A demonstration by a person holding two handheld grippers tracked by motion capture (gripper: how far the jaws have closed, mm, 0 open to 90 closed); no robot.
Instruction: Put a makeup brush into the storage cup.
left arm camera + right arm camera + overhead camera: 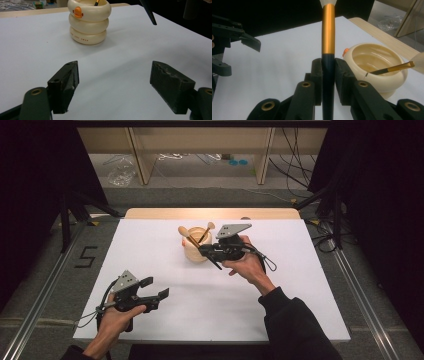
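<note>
I am working over a white table [150, 245] with a cream, ring-stacked duck-shaped holder [195, 251] standing upright near its far middle; in the left gripper view the same holder [89, 22] shows an orange beak and small lettering on its bottom ring. My right gripper [212, 251] sits just beside the holder on its right, and my left gripper [156, 290] rests well apart from it, near the front left of the table.

The right gripper's jaws are clamped on a makeup brush [328, 45]: dark handle between the pads, gold ferrule and pale bristles running straight out beyond the fingertips. So the brush's long axis lies along the gripper's own line, bristle end leading, and in the high view its dark tail [214, 262] pokes out toward me, below the holder. A second brush [392, 68] already leans inside the holder, its gold ferrule resting across the rim toward the right gripper's side.

The left gripper [113, 75] has its jaws standing wide apart with nothing between them, pointed at the holder from a distance.

What the next move turns on, as I judge it: the holder's mouth [374, 57] lies to the right of the held brush in the right gripper view, close by, and the brush is roughly level, not upright. I reckon I must tip it up and carry it over the rim, keeping clear of the leaning brush; the right hand is far the nearer one
</note>
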